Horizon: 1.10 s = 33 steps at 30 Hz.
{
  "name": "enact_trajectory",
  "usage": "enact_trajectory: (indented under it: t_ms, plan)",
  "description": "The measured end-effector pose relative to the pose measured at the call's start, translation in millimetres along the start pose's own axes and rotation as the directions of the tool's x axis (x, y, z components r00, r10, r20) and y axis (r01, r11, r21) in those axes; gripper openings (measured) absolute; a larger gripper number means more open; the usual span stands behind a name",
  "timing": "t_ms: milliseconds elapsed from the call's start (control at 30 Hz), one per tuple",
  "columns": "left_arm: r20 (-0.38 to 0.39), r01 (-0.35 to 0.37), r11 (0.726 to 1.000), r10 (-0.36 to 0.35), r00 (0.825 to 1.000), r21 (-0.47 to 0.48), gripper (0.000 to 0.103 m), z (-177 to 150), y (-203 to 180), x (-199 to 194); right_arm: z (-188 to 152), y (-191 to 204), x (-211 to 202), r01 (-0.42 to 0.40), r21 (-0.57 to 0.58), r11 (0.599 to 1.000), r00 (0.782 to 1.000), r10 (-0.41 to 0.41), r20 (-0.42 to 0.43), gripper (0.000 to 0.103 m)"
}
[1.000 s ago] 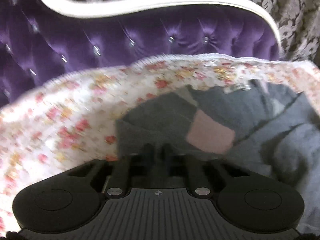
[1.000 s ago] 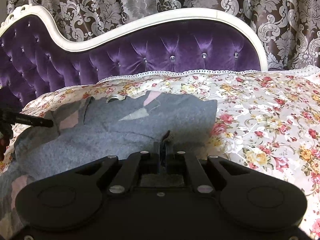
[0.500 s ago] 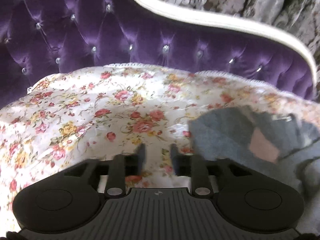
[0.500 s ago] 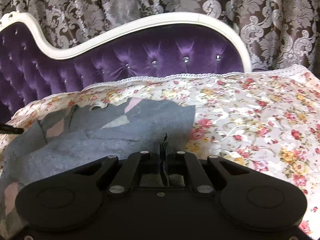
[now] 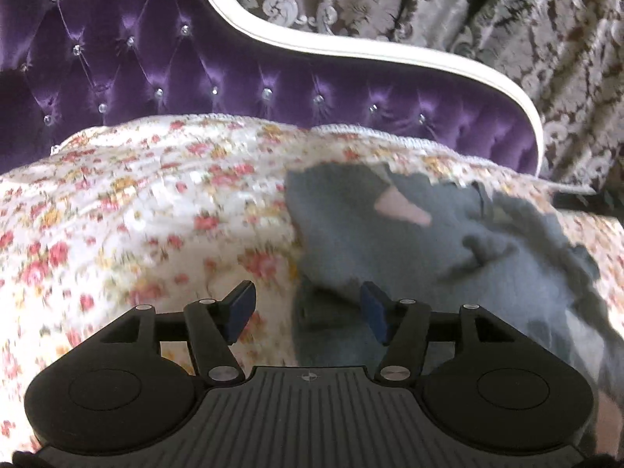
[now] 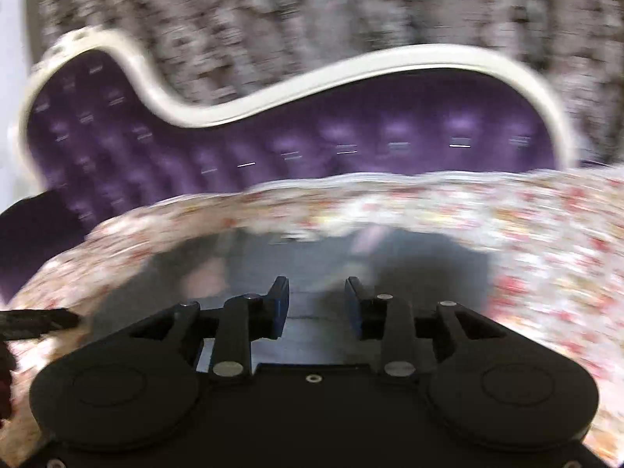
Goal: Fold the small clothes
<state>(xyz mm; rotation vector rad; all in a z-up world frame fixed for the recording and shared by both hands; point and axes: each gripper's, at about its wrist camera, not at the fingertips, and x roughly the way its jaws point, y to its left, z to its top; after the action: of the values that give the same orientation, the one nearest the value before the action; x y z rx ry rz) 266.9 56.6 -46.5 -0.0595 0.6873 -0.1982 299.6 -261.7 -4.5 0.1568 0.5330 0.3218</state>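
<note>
A small grey garment (image 5: 448, 249) with pink patches lies rumpled on the floral bed cover (image 5: 136, 202). My left gripper (image 5: 306, 306) is open, low over the garment's left edge, its right finger over the grey cloth and its left finger over the cover. My right gripper (image 6: 318, 302) is open and empty just above the same grey garment (image 6: 351, 257), in a view blurred by motion. The tip of the left gripper (image 6: 39, 321) shows at the left edge of the right wrist view.
A purple tufted headboard (image 5: 234, 85) with a white curved frame (image 5: 351, 48) stands behind the bed. Patterned grey curtains (image 5: 507, 19) hang behind it. The floral cover (image 6: 546, 241) spreads to the right of the garment.
Both grippers have opened. The left let go of the garment, swung left, then came back to its edge. The right released the cloth and is moving fast.
</note>
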Motion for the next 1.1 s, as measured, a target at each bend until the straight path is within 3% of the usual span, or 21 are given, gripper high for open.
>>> enact_trajectory:
  t_ms: [100, 200, 367, 567, 800, 967, 1033, 1100]
  plan:
    - [-0.014, -0.004, 1.000, 0.003, 1.000, -0.005, 0.058, -9.4, 0.0, 6.1, 9.8, 31.4, 34.2, -0.105, -0.034, 0.994, 0.993, 0.103, -0.056, 0.044]
    - [-0.027, -0.005, 1.000, 0.004, 1.000, -0.028, 0.058, -15.4, 4.3, 14.4, 14.9, 59.3, 68.3, -0.163, -0.066, 0.984, 0.982, 0.155, -0.110, 0.044]
    - [0.018, -0.010, 1.000, 0.010, 1.000, -0.028, 0.059, -25.5, 4.4, 12.9, 18.9, 96.0, 120.1, -0.255, -0.068, 0.965, 0.951, 0.237, -0.199, 0.044]
    - [0.039, -0.008, 0.999, 0.010, 0.999, -0.036, 0.059, -29.5, 3.2, 10.7, 23.7, 126.7, 165.9, -0.271, -0.146, 0.951, 0.934, 0.223, -0.280, 0.044]
    - [0.046, -0.003, 0.999, 0.004, 0.999, -0.041, 0.059, -31.0, 3.2, 9.8, 25.1, 132.5, 190.8, -0.216, -0.216, 0.952, 0.942, 0.145, -0.301, 0.044]
    - [0.048, 0.002, 0.999, 0.001, 0.999, -0.046, 0.059, -31.4, 3.4, 9.0, 23.2, 133.3, 202.1, -0.245, -0.207, 0.947, 0.919, 0.159, -0.360, 0.043]
    - [0.050, 0.004, 0.999, -0.002, 0.999, -0.049, 0.059, -31.4, 3.7, 8.9, 22.9, 139.0, 200.8, -0.271, -0.219, 0.937, 0.910, 0.175, -0.377, 0.010]
    - [0.051, 0.005, 0.999, -0.002, 0.999, -0.050, 0.060, -31.7, 3.6, 8.8, 25.2, 151.5, 195.6, -0.289, -0.267, 0.920, 0.912, 0.180, -0.368, 0.010]
